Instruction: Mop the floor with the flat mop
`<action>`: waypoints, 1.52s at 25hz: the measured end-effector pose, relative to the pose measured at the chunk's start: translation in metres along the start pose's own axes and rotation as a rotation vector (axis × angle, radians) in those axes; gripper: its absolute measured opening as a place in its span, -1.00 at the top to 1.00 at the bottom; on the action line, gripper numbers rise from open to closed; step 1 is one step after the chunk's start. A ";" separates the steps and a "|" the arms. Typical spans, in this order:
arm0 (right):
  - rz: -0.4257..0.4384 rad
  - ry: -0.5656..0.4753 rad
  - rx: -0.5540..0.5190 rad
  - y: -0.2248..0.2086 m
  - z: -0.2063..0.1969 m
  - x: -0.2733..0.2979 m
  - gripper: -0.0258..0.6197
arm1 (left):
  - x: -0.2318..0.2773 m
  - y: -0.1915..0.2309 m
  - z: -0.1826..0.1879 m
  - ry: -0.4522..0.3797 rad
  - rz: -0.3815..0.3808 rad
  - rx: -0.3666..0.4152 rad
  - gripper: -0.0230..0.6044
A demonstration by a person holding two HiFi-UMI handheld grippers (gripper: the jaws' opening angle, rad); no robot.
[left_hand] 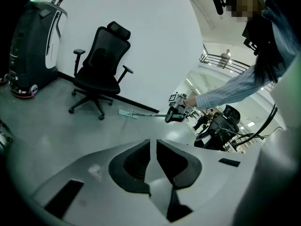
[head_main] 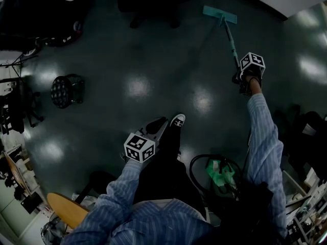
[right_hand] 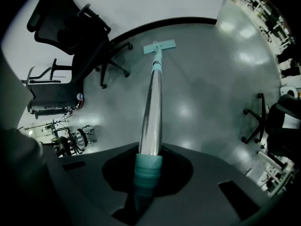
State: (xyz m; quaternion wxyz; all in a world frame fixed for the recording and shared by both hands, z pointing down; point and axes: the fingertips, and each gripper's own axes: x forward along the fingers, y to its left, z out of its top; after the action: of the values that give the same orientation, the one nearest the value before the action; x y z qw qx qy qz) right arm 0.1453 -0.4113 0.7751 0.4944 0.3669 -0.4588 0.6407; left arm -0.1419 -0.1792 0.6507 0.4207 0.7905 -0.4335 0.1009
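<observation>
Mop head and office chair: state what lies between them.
Only bare floor between the mop head and the office chair, in the right gripper view.

Office: black swivel chair (left_hand: 99,72), glossy floor (head_main: 153,55), white wall (left_hand: 155,41).

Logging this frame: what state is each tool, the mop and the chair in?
left tool: shut, nothing between its jaws, held away from the mop.
right tool: shut on the teal grip of the mop handle.
flat mop: handle tilted, head lying flat on the floor.
office chair: upright, nobody in it, by the wall.
</observation>
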 end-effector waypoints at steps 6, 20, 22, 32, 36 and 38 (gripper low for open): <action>0.020 0.020 -0.014 -0.006 -0.089 0.016 0.82 | -0.009 -0.030 -0.007 -0.001 -0.060 0.047 0.78; 0.119 0.061 0.038 -0.018 -0.385 0.073 0.82 | -0.093 -0.100 -0.053 -0.024 -0.128 0.158 0.78; 0.128 0.066 0.047 -0.022 -0.429 0.081 0.82 | -0.111 -0.108 -0.066 -0.029 -0.122 0.166 0.78; 0.149 0.082 0.064 -0.040 -0.621 0.133 0.82 | -0.186 -0.160 -0.148 -0.057 -0.151 0.219 0.78; 0.172 0.086 0.074 -0.052 -0.697 0.159 0.82 | -0.209 -0.184 -0.181 -0.070 -0.178 0.281 0.78; 0.173 0.088 0.072 -0.059 -0.731 0.169 0.82 | -0.222 -0.197 -0.191 -0.089 -0.191 0.301 0.78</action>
State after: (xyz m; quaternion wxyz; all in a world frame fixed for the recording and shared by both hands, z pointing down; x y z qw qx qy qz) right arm 0.1495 0.3393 0.7176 0.4433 0.3147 -0.4435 0.7126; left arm -0.0847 0.1511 0.5398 0.2859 0.8858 -0.3545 0.0892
